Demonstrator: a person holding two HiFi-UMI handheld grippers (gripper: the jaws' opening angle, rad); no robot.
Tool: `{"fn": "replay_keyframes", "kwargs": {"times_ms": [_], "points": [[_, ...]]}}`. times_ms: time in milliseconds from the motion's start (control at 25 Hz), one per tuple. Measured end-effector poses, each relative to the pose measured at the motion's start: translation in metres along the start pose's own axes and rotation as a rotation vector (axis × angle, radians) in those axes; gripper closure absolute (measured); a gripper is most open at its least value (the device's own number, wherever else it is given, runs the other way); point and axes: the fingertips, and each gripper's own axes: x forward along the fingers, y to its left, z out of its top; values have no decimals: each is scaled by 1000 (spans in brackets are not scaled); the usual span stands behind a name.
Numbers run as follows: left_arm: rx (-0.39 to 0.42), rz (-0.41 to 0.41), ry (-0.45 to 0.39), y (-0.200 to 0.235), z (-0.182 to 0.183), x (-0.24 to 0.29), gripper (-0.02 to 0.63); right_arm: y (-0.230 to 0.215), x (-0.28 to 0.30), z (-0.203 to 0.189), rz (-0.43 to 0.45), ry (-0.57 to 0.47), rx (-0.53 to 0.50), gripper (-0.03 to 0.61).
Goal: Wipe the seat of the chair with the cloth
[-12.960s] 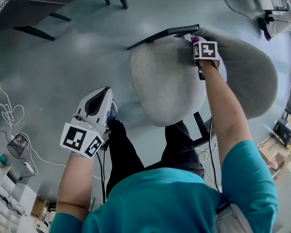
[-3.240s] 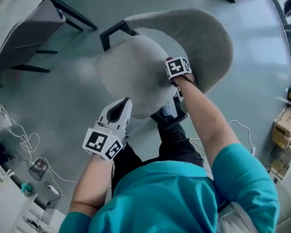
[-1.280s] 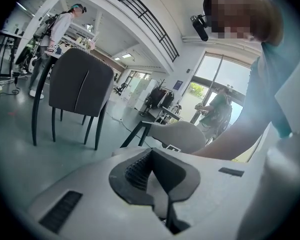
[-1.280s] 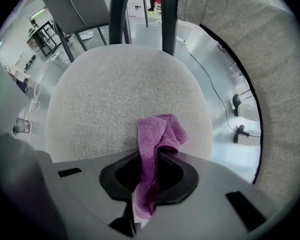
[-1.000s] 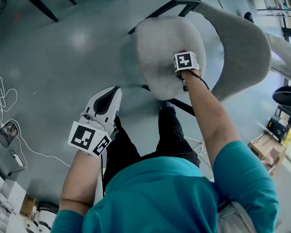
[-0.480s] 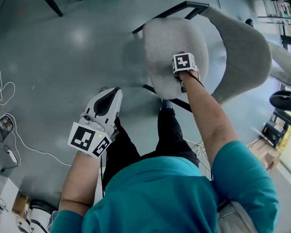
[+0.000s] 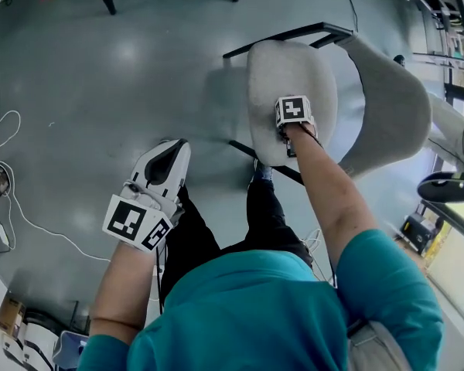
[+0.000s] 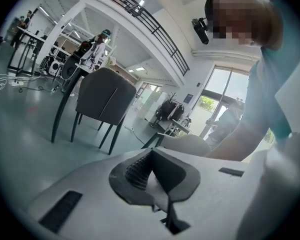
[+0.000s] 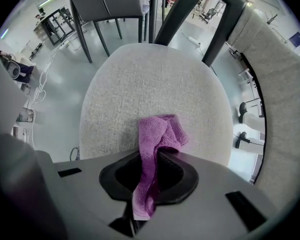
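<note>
Cloth (image 9: 159, 134): moved with right tongs (image 9: 157, 154) from back of seat (image 9: 140, 84) toward front
Look: purple, bunched, clamped by right tongs, touching seat
Left tongs (image 8: 151, 156): closed, empty

The grey fabric seat (image 9: 150, 84) lies straight ahead of the right tool (image 9: 151, 176). A purple cloth (image 9: 160, 134) is bunched on the seat's near edge, just past the tool's tips, and its other end is pinched between the jaws.

The seat stands on a black frame (image 7: 282, 33) on the glossy grey floor (image 7: 100, 76), which spreads out below both tools. White cables (image 7: 4, 130) lie looped on the floor, well to the left of the left tool (image 7: 172, 147). Ahead of the left tool and a little to its left, a dark chair (image 8: 102, 96) stands on the floor on thin black legs.
</note>
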Motion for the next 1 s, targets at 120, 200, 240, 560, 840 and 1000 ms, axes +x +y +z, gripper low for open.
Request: {"fn": "replay_keyframes", "kwargs": {"times_ms": [120, 200, 240, 560, 840, 1000], "points": [[-7, 14, -24, 9, 6, -8, 618, 16, -3, 3, 5, 14, -36, 531], [-11, 24, -41, 15, 10, -16, 618, 27, -6, 5, 5, 21, -59, 531], [-12, 28, -48, 18, 12, -20, 618, 32, -7, 5, 5, 26, -62, 531], [-21, 50, -54, 31, 11, -38, 618, 82, -19, 8, 34, 39, -131, 531], [-8, 11, -10, 12, 4, -10, 618, 110, -28, 12, 176, -12, -117, 531], [14, -34, 33, -19, 1, 24, 618, 194, -52, 7, 589, -32, -71, 531]]}}
